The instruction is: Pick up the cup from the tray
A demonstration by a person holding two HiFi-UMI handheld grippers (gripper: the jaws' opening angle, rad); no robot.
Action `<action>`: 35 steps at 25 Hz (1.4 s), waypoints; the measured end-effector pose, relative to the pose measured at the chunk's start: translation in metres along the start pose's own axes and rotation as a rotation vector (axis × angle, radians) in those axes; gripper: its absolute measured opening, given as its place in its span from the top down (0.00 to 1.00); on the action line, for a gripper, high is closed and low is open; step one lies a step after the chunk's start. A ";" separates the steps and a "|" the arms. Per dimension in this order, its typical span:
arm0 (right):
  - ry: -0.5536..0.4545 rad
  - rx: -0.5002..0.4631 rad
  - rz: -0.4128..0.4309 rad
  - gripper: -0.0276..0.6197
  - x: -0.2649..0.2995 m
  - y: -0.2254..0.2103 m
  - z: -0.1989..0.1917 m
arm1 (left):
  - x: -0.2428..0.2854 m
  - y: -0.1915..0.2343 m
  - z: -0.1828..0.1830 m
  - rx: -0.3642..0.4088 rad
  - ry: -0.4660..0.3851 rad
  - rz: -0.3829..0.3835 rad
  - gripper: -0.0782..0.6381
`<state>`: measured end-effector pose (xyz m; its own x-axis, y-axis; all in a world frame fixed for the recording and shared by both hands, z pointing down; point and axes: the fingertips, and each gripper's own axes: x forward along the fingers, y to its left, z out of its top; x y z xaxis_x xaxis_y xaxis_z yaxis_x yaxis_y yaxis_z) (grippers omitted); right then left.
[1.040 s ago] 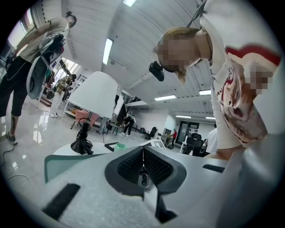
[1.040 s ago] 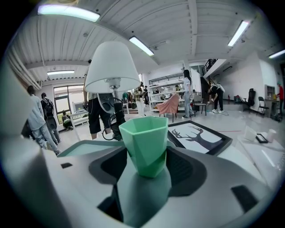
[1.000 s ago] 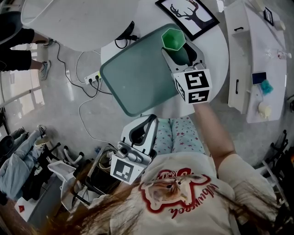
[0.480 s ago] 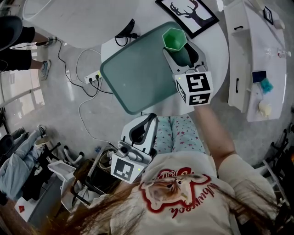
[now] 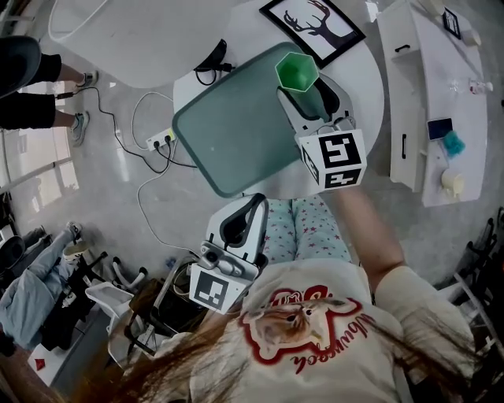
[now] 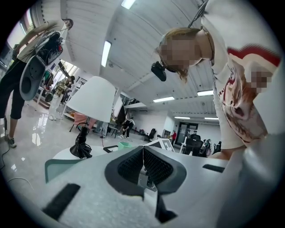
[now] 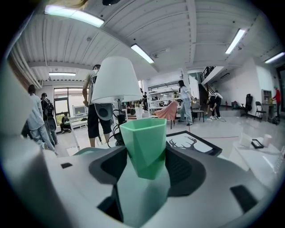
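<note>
A green faceted cup (image 5: 297,71) stands upright over the far right corner of the dark green tray (image 5: 228,130). My right gripper (image 5: 305,85) is shut on it, one pad on each side. In the right gripper view the cup (image 7: 143,144) fills the gap between the jaws of the right gripper (image 7: 143,167), and pale green tray surface shows below it. Whether its base touches the tray I cannot tell. My left gripper (image 5: 253,208) hangs low by the person's lap, off the table; in its own view the left gripper (image 6: 142,156) has its pads pressed together with nothing between them.
The tray lies on a round white table (image 5: 366,94), next to a framed deer picture (image 5: 311,24). A large white lampshade (image 5: 134,31) stands at the back left. Cables and a power strip (image 5: 161,140) lie on the floor. A white cabinet (image 5: 429,102) stands at the right.
The right gripper stays closed on the cup with hardly any shift. The left gripper has not moved. The head camera has drifted slightly.
</note>
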<state>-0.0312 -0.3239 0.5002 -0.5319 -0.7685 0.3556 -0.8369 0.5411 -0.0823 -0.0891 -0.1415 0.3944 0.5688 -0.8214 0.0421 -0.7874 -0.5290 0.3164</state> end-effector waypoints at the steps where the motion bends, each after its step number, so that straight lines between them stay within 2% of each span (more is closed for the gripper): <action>1: -0.004 0.000 0.000 0.56 -0.002 0.000 0.003 | 0.000 -0.001 0.001 0.001 -0.001 -0.003 0.87; 18: -0.044 -0.023 0.026 0.56 -0.022 0.011 0.045 | 0.004 -0.004 0.019 0.034 -0.053 -0.023 0.87; 22: -0.058 -0.021 0.029 0.56 -0.028 0.012 0.058 | 0.015 -0.006 0.038 0.048 -0.060 -0.023 0.87; 35: -0.104 -0.030 0.055 0.56 -0.055 0.020 0.098 | 0.021 -0.014 0.063 0.096 -0.089 -0.038 0.87</action>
<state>-0.0309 -0.3040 0.3881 -0.5884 -0.7681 0.2527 -0.8029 0.5919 -0.0704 -0.0816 -0.1646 0.3317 0.5791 -0.8135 -0.0536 -0.7871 -0.5749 0.2236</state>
